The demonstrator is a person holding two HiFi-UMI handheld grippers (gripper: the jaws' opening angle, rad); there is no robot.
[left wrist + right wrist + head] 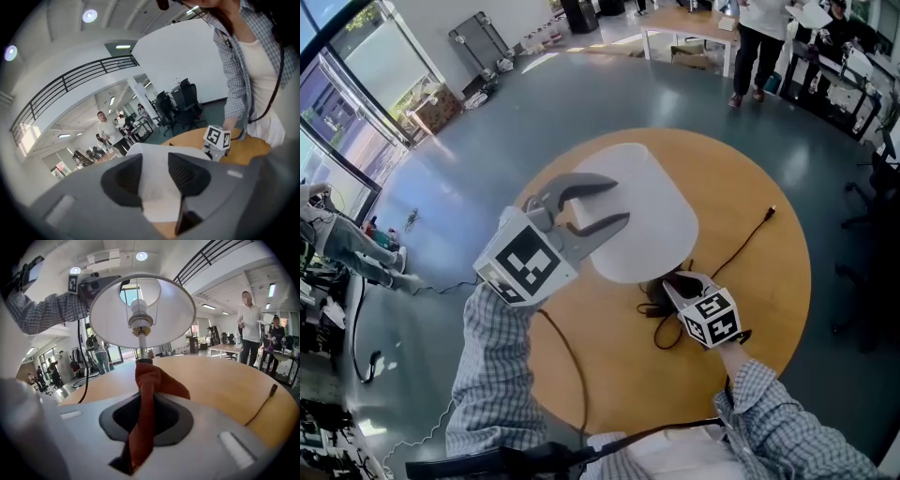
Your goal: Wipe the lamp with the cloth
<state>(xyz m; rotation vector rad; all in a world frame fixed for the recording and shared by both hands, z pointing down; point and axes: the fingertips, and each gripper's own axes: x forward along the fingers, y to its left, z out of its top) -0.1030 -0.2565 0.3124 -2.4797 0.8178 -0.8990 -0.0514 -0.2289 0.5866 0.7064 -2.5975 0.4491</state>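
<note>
Wooden table [755, 291], grey floor [581, 103]; right hand-held gripper [146, 397] pinches cloth [143, 427], left hand-held gripper [154, 174] spread.

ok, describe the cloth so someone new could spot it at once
Start at the round wooden table with the white-shaded lamp standing on it. Near the lamp's stem, the right tongs are shut on the cloth. It is a crumpled rust-red strip, the only red, soft thing there.

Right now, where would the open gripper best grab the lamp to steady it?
Probably the thin upright stem under the shade, coming in level from the side: it should fit between the jaws, while the shade flares far too wide.
</note>
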